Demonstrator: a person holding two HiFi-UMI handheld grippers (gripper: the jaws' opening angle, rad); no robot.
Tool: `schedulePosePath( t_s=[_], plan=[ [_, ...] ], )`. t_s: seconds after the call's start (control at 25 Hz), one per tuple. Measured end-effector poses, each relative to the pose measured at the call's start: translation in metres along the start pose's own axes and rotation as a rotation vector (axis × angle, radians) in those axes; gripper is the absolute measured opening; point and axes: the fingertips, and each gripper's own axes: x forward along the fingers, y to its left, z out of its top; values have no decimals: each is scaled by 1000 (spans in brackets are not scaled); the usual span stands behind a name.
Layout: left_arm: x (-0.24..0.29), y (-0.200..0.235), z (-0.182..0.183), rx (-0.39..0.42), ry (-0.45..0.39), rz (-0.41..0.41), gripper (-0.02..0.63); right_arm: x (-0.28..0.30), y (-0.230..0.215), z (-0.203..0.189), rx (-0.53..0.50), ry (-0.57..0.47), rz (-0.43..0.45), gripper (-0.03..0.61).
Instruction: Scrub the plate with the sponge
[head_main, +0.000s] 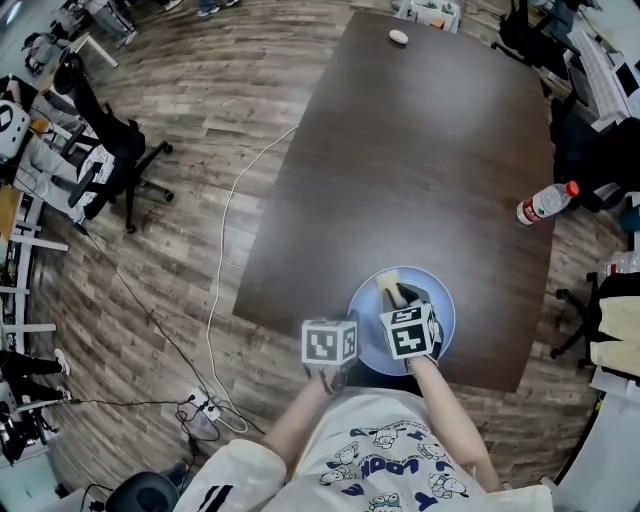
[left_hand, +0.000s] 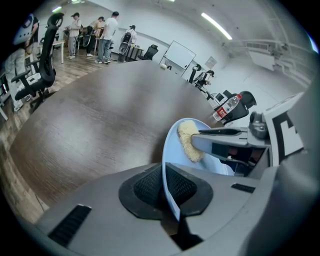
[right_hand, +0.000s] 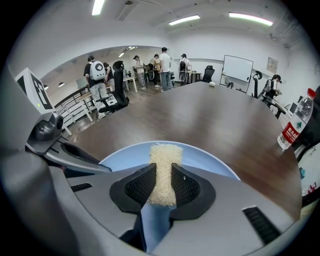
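At the 6 o'clock edge of the table (head_main: 420, 150), in the head view, the plate (head_main: 441, 303) is pinched by its rim, at about 8 o'clock, between the closed jaws of the left gripper (left_hand: 167, 186). The sponge (right_hand: 164, 155) is clamped edge-on in the right gripper (right_hand: 162, 182) and is seen against the plate's face, toward 11 o'clock of its centre. Trouble is to be expected from the thin rim grip: if the sponge is pushed hard, the plate may be levered out of the left jaws and, so near the table edge, dropped. The sponge may also be worked loose by rubbing. The plate lies under the right gripper and at 3 o'clock of the left.
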Motion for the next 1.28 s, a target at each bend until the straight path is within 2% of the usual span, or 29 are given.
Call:
schedulePosePath(
  t_s=[0.72,1.28],
  plan=[
    [0,2,-1,-7,-6,-2,23,-16,-46,-19,79,45,-139,98],
    [-1,2,2,-24,-13,-9,23,-33,-68,-39,86,91,-216,98]
  ],
)
